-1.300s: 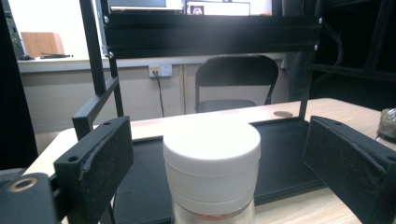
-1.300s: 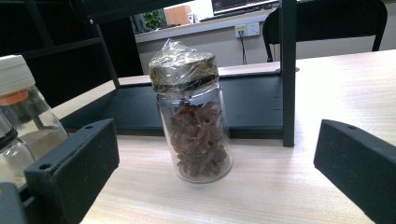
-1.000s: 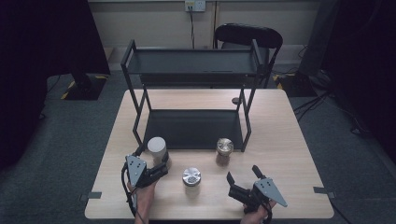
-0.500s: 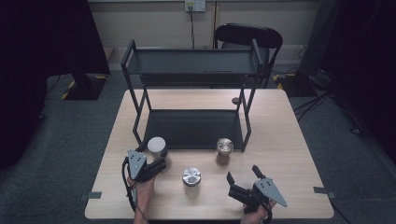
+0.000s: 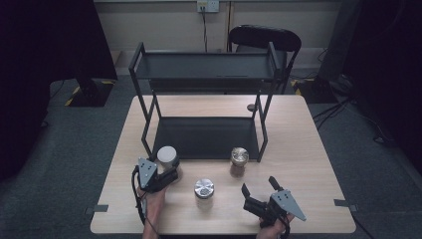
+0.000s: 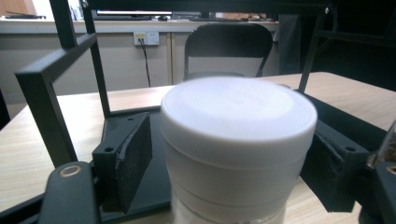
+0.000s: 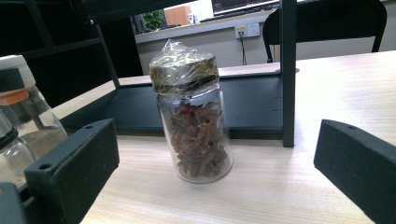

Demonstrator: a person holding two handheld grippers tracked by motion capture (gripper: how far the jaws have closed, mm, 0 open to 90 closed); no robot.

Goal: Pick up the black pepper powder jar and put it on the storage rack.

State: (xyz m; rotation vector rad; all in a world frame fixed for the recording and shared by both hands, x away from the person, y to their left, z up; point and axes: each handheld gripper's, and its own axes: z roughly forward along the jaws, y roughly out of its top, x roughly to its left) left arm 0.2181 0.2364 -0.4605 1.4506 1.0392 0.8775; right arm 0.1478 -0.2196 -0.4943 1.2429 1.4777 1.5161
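Note:
A white-lidded jar [image 5: 166, 155] [image 6: 238, 140] stands by the front left leg of the black rack [image 5: 204, 137]. My left gripper [image 5: 168, 172] [image 6: 233, 154] has its jaws around this jar and they have just been closing. The right pad [image 6: 334, 163] meets the lid's edge, while the left pad [image 6: 133, 158] shows a thin gap. A clear jar of star anise with a film-wrapped lid [image 5: 239, 160] [image 7: 196, 126] stands ahead of my right gripper [image 5: 258, 185] [image 7: 215, 177], which is open and well short of it.
A third jar with a metal lid [image 5: 204, 189] stands between the two grippers on the wooden table [image 5: 308, 149]. The rack's front right leg [image 7: 288, 70] rises just right of the star anise jar. A black chair [image 5: 263, 40] sits behind the table.
My left gripper has eased forward around the white-lidded jar, and its jaws have drawn in. The right gripper and the jars have stayed put.

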